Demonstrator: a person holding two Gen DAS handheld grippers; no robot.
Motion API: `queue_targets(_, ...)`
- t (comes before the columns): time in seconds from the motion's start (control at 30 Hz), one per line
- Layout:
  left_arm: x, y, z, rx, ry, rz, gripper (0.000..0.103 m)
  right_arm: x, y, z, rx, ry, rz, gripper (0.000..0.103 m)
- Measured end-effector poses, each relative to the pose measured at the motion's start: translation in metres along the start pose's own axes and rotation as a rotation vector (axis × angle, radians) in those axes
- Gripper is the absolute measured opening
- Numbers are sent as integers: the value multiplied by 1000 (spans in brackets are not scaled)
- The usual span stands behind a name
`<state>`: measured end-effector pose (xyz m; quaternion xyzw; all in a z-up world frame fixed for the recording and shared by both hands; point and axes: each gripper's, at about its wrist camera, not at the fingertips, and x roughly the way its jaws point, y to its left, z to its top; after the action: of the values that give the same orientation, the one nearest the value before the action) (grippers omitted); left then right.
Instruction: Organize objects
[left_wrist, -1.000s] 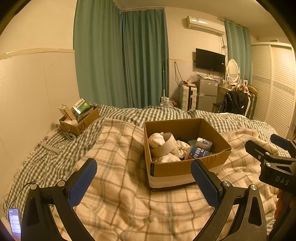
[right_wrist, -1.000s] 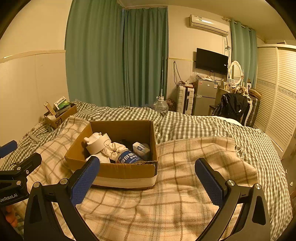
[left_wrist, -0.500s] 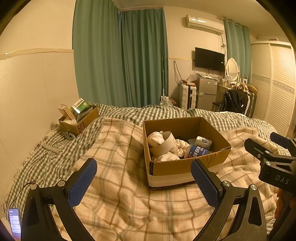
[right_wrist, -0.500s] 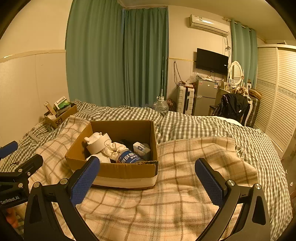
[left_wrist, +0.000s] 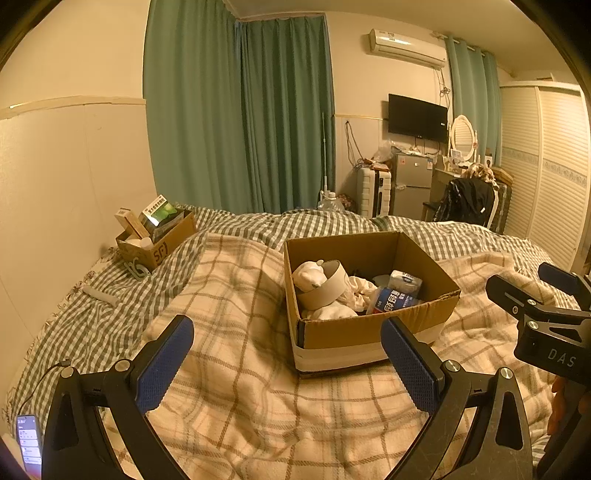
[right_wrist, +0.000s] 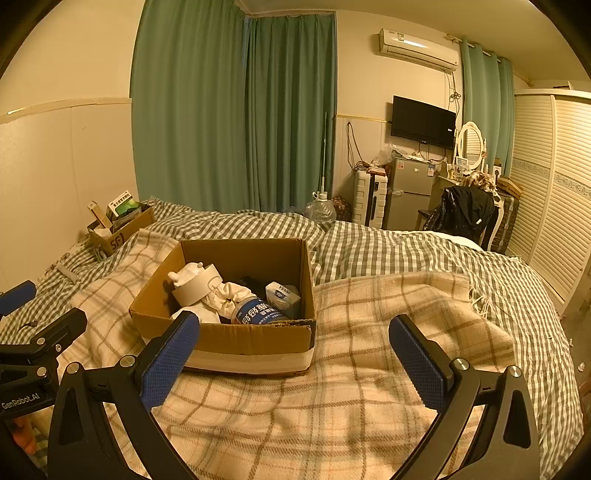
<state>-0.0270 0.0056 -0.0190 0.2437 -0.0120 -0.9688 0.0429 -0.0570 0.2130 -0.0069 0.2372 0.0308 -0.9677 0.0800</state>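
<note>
both claws, left gripper (left_wrist: 287, 363) and right gripper (right_wrist: 294, 362), gape empty above the blanket (right_wrist: 332, 406); only the left view shows a phone (left_wrist: 28, 443) (bed's near-left corner); cardboard box (right_wrist: 236, 332) mid-bed.

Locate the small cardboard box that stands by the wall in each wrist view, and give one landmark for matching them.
Left wrist view: the small cardboard box stands at middle left, on the checked bedspread beside the wall, left of the big cardboard box.
Right wrist view: the same small box sits further off, at the left edge, up and left of the big box.
Shared landmark: the television on the far wall.
</note>
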Motion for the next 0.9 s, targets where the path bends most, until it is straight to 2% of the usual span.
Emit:
queue_targets(0.27, 2, 0, 1, 4, 15, -8, 103, 1, 0, -1, -2, 2, 0, 103)
queue_targets(0.43, 1, -1, 1, 19, -2, 21, 103, 1, 0, -1, -1, 3, -1, 103)
queue_targets(0.9, 1, 1, 4, 19, 3, 7, 103, 2, 0, -2, 0, 4, -5, 103)
